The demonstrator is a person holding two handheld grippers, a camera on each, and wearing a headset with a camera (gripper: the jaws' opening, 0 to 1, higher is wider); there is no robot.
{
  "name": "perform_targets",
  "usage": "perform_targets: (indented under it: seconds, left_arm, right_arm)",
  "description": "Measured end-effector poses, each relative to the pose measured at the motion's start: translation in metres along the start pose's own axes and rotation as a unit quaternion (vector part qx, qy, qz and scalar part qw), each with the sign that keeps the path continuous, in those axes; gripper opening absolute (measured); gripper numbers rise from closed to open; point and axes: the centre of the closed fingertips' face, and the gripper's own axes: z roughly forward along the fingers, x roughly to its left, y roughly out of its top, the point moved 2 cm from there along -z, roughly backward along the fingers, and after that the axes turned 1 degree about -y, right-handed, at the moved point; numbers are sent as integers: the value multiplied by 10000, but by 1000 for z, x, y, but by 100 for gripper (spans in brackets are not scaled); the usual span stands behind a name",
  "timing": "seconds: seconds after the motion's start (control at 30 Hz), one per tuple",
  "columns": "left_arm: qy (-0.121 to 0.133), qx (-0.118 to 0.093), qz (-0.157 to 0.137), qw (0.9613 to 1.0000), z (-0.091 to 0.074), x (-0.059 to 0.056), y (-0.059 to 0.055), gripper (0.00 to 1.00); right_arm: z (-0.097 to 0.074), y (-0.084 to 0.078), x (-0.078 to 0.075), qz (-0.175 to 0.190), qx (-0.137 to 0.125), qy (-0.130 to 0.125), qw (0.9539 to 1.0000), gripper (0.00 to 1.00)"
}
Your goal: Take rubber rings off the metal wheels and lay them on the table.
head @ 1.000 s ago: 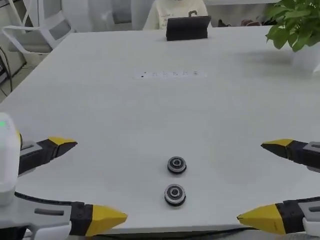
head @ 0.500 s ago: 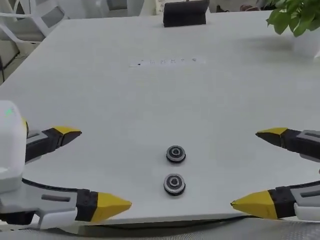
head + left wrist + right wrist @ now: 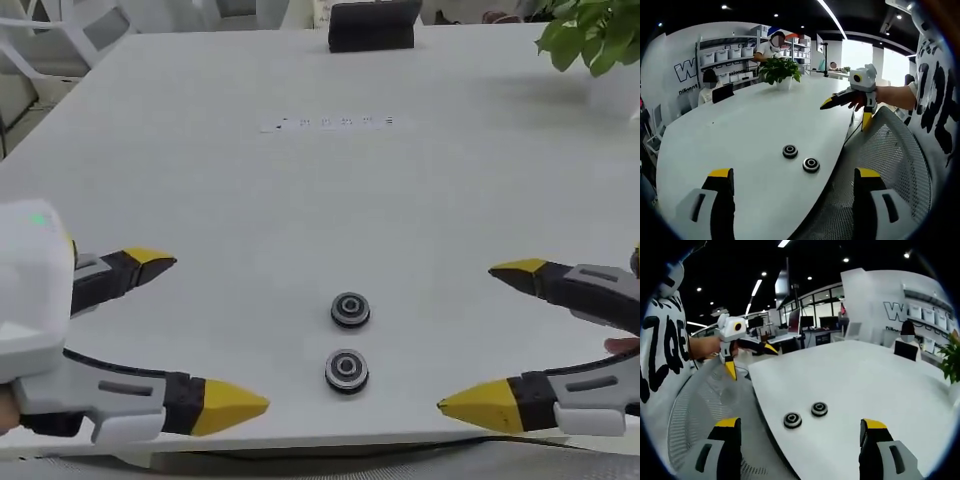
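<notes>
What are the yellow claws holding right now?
Nothing. The left gripper and right gripper are both open and empty. The far wheel and near wheel lie on the table between them.

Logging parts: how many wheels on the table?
2. The near wheel lies by the front edge of the table; the far wheel sits just behind it, not touching. Nothing seems hidden.

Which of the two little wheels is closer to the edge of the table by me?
The lower wheel in the head view; the other wheel lies farther in.

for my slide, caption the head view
Open left gripper and right gripper flank two metal wheels on a white table.
</notes>
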Motion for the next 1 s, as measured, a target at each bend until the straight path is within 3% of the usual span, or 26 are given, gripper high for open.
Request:
perform_targets:
  seconds: [0.5, 0.83, 1.0]
  left_arm:
    - [-368, 91, 204, 9991, 30, -8, 2, 97]
    - [-579, 185, 381, 9974, 43, -10, 3, 94]
    - [-706, 334, 515, 9956, 50, -11, -1, 92]
  right_arm:
    - [29, -8, 4, -91, 52, 256, 9996, 92]
    - [36, -14, 1, -183, 114, 235, 9995, 86]
    - [38, -19, -4, -203, 142, 226, 9994, 83]
